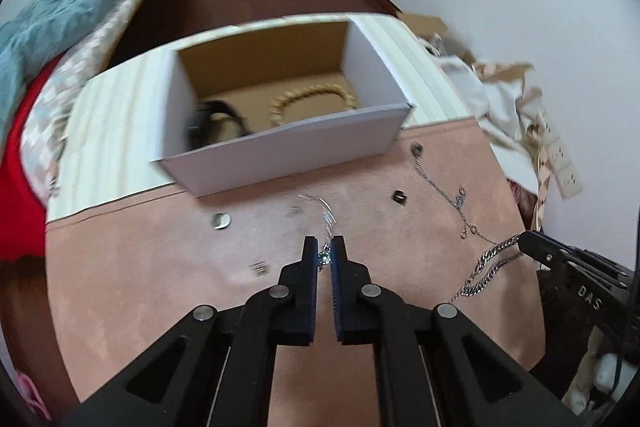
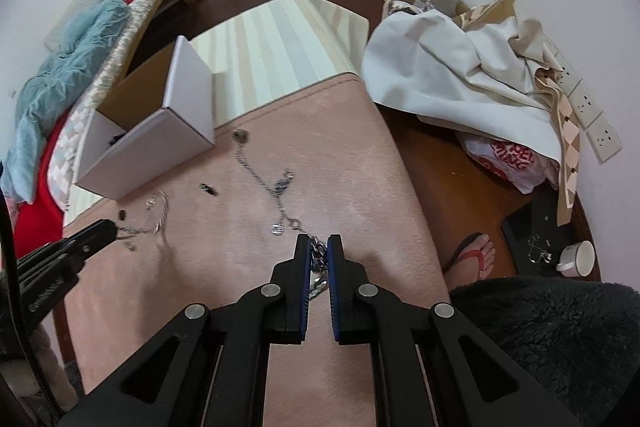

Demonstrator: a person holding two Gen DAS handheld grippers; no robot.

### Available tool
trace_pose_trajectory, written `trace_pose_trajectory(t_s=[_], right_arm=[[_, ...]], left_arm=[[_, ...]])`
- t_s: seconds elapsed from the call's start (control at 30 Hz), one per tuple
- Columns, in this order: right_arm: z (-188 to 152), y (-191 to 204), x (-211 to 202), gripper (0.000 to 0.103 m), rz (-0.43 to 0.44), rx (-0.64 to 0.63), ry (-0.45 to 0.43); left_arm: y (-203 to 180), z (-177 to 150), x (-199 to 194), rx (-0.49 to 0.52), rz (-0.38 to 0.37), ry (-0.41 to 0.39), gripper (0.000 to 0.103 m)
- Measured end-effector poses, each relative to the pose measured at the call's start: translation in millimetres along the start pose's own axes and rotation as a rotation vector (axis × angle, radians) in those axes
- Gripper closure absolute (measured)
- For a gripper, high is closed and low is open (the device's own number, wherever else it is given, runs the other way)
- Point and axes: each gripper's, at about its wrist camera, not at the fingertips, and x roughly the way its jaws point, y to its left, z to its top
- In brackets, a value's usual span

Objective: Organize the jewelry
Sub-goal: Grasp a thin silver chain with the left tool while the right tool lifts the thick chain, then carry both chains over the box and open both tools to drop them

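Note:
My left gripper [image 1: 325, 251] is shut on a thin silver necklace with a small green pendant [image 1: 324, 258]; its chain [image 1: 320, 213] trails blurred toward the box. My right gripper [image 2: 319, 250] is shut on a chunky silver chain [image 2: 318, 253], which hangs from its tips in the left wrist view [image 1: 486, 267]. An open white cardboard box [image 1: 288, 157] holds a gold bracelet [image 1: 312, 101] and a black band [image 1: 212, 121]. A thin chain with charms [image 2: 276, 187] lies on the pink cloth [image 2: 340, 167].
Small earrings and studs [image 1: 398, 197] lie scattered on the cloth, one round piece [image 1: 219, 221] near the box. Piled cream fabric [image 2: 452, 63] and bags sit right of the table. A bed with teal blanket [image 2: 72, 51] is left. My foot [image 2: 478, 255] and a mug [image 2: 578, 259] are on the floor.

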Motion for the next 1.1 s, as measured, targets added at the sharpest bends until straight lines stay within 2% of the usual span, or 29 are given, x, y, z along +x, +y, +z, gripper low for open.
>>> trace_pose_trajectory(t_s=[0.3,0.53,0.87,0.97,1.1], right_arm=[[3,20,-24,0.095,0.088,-0.036,-0.010],[16,46,-58,0.095,0.165,-0.102,-0.045],[70,98,-101,0.095,0.247,-0.213,-0.115],[94,116,-103,0.095,0.254,-0.248,-0.133],[127,139,-88,0.095,0.261,-0.277,-0.117]], left_arm=[[30,-7,-43,-0.072,-0.017,-0.053,0.099],[36,3,-83,-0.075,-0.042,-0.116,0.099],[43,59,-128,-0.057,-0.066,-0.223,0.099],[49,79,-125,-0.057,-0.056,-0.230,0.099],[64,102,-107,-0.083,-0.077,-0.197,0.099]])
